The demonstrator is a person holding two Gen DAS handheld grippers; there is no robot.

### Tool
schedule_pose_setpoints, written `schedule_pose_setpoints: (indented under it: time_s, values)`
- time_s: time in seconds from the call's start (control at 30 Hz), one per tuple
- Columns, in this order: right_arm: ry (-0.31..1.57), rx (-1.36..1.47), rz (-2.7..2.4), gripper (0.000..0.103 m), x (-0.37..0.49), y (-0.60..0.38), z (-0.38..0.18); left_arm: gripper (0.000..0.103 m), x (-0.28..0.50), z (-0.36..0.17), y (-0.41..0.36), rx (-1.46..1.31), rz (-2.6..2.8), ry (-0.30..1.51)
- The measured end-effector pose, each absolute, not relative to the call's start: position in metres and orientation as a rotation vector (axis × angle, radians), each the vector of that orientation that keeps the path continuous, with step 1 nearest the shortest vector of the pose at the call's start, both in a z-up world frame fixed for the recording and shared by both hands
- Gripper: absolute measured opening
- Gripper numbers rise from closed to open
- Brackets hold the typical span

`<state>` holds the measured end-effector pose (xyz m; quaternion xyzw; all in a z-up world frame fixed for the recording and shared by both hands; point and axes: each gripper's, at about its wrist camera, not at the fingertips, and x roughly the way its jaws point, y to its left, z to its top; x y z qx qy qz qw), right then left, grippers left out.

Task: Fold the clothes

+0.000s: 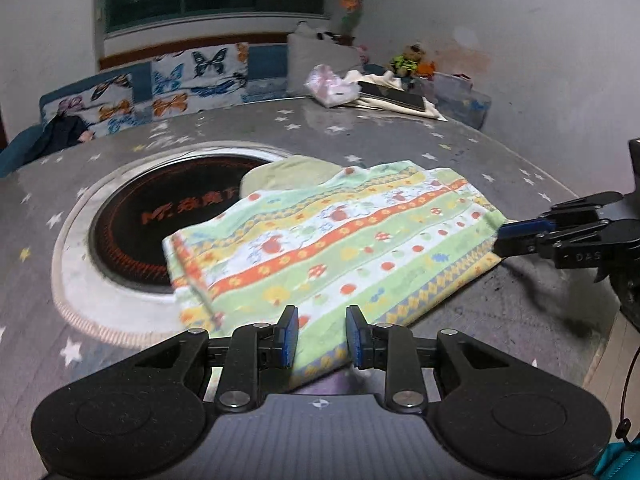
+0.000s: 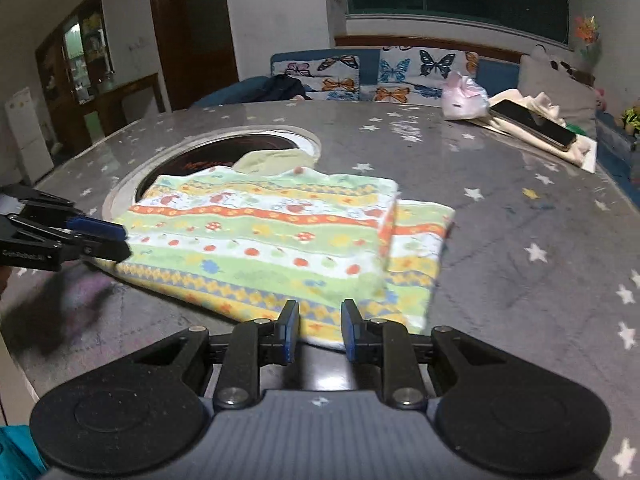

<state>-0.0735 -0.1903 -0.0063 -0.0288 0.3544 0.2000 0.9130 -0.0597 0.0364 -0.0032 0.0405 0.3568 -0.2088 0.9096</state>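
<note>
The striped kids' top point(image 1: 340, 240) lies flat, already part-folded, mid-table point(image 1: 400, 140) toward the near edge. Its far-left corner overlaps the round hob point(image 1: 160, 216) set in the tabletop. Key thing: its long axis runs left-right across you, stripes along it, so both tools sit on the same long near edge, not at opposite ends. Your left gripper point(image 1: 322, 338) is over the near-left corner w/ pads part-way apart. Cloth shows in the gap, but neither pad visibly presses it, so no pinch there. Your right gripper point(image 2: 320, 330) is the same: pads part-spread, hem visible btwn them, nothing clamped as far as the views show. It sits further along the near edge toward the right end, where a lower layer sticks out past the top layer. The cloth lies ahead of and below both tools, so prob. the next move is to close on that near edge at both spots and carry it away from you toward the far edge, halving the top across its short axis. Neither hand is nearer; they're about level, so lift together or the stripes will skew. Watch the loose right-end layer, which may slide out when you lift.
</note>
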Motion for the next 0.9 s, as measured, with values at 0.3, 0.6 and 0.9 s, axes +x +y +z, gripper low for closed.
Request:
schedule_pose_setpoints:
  time_s: [0.3,0.6,0.9]
  values:
    - [0.704,-0.038,0.430,0.022,-0.045,-0.180,-0.002,0.030,-0.057,-0.008,0.050,0.010,-0.418,0.761]
    - [0.701,-0.032,0.425,0.025,-0.025,-0.179,0.003,0.034,-0.040,0.013,0.056,0.011,-0.391,0.734]
    - [0.691,-0.043,0.421,0.025,0.030,-0.163,0.002,0.034,0.013,-0.004,0.055,-0.001,-0.320,0.794]
